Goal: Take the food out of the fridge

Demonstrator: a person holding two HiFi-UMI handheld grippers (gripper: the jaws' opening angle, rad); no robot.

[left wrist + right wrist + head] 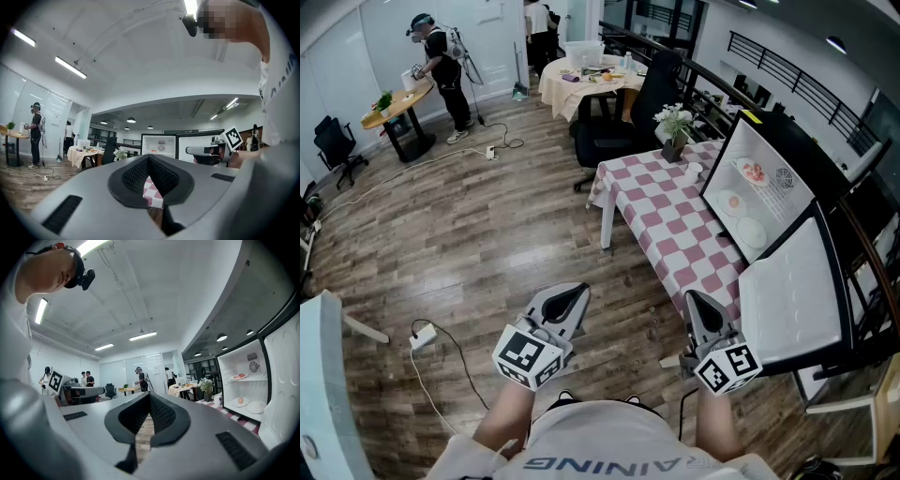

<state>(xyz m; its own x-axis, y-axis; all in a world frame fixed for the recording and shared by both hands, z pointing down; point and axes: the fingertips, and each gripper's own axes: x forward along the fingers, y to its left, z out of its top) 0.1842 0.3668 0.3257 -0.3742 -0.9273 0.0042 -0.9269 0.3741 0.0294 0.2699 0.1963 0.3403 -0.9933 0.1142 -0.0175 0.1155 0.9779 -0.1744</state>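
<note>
— Food (754,172), where is it?
— In the fridge (766,142), on its shelves. The red portion lies on the top plate (742,166). Lower down, a pale round piece (240,401) sits on a second plate (724,206). A third plate (752,232) lies just beside that one, and what it carries cannot be told.
— And the fridge itself?
— It stands on the checked table (661,220), its door (792,295) swung wide toward the person.
— How do the grippers stand?
— The left gripper (570,298) and right gripper (701,307) are held level in front of the person. Both are clenched, with nothing between the jaws. The right one is near the door's edge and the left one hangs over the wood floor (487,244). Neither touches the fridge.
— What else is on the table?
— A vase of white flowers (675,127) and a white cup (694,171) stand near the fridge's far side.
— And beyond?
— A black chair (614,127) stands at the table's end, and behind it is a cluttered round table (581,84). Far left, a person (441,61) stands at a wooden table (398,105). A cable (450,356) trails on the floor near the left gripper.
</note>
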